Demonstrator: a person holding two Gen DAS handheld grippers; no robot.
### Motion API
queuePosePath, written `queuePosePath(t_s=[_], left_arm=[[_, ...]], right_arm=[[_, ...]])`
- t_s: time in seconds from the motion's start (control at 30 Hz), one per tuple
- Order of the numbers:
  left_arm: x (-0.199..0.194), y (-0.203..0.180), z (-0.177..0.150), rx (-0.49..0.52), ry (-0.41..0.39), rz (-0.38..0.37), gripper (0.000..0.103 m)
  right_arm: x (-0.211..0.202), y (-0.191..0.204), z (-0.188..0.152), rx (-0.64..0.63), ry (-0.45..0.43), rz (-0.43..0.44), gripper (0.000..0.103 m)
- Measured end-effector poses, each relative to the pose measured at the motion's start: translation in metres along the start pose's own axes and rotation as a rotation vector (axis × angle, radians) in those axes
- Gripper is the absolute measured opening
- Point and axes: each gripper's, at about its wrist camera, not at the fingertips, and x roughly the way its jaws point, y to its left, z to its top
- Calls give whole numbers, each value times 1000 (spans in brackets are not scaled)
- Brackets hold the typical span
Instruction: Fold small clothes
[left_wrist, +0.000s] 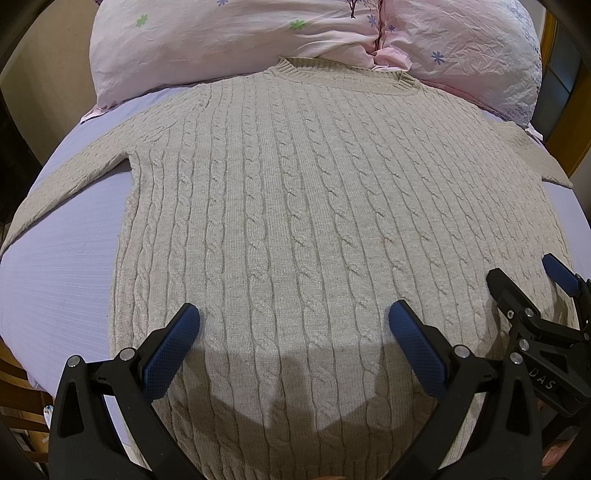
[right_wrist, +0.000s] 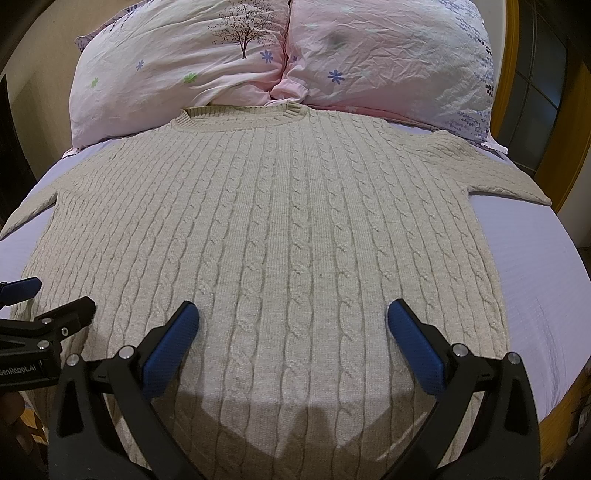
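My left gripper (left_wrist: 293, 332) hangs with its blue-padded fingers (left_wrist: 173, 350) spread wide and nothing between them, low over the near part of the sweater (left_wrist: 295, 206). The beige cable-knit sweater lies flat, front or back up I cannot say, on the lavender bedsheet (left_wrist: 62, 266), its ribbed collar (left_wrist: 343, 79) at the far end, touching the two pink flowered pillows (left_wrist: 229, 33). From the left wrist view the sweater's body stretches away ahead of my fingers, its left side edge running just outside my left finger, and one sleeve (left_wrist: 66, 181) spreading out sideways over the sheet. My right gripper (right_wrist: 293, 330) is likewise splayed apart and grasping nothing, hovering above the lower body of the sweater, closer to its right side edge, with bare sheet beyond. Both tools cast shadows on the knit just beneath them. The two grippers sit side by side, each showing at the margin of the other's view; whether either pad touches the wool is hard to judge through the fisheye
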Motion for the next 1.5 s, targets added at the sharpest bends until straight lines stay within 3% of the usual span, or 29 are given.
queuePosePath(t_s=[0.6,0.63,0.7,0.73,0.77,0.83,0.9,0.97,1.0,1.03,1.1,1.2,1.37,1.5], left_arm=[[1,0,1,12,6,-1,102],[1,0,2,19,6,-4,102],[0,-2,6,34,4,-11,102],[1,-2,8,43,-1,-20,102],[2,-1,10,51,-3,-29,102],[3,2,15,56,-11,-57,102],[3,9,17,49,-27,-107,102],[-1,20,27,20,-76,-175,102],[-4,24,30,12,-98,-182,102],[-9,31,35,1,-152,-186,102],[-18,38,40,-13,-239,-171,102],[-27,56,50,-47,-351,-118,102],[-30,100,53,-197,-467,-136,102],[-26,127,55,-290,-498,-99,102]], right_arm=[[8,-3,8,-35,36,30,101],[2,-12,14,-24,6,34,101],[-10,-39,30,11,-80,3,101],[-24,-74,47,73,-176,-62,101],[-26,-89,55,102,-191,-85,101],[-27,-156,83,243,-190,-151,101],[-22,-200,96,346,-178,-164,101],[-7,-268,109,516,-175,-148,99],[-2,-285,111,559,-171,-144,86],[12,-321,116,658,-141,-148,64],[31,-361,118,792,-95,-165,38],[55,-404,119,933,-55,-186,37],[80,-435,117,1041,-18,-238,37],[99,-445,114,1108,-35,-232,29]])
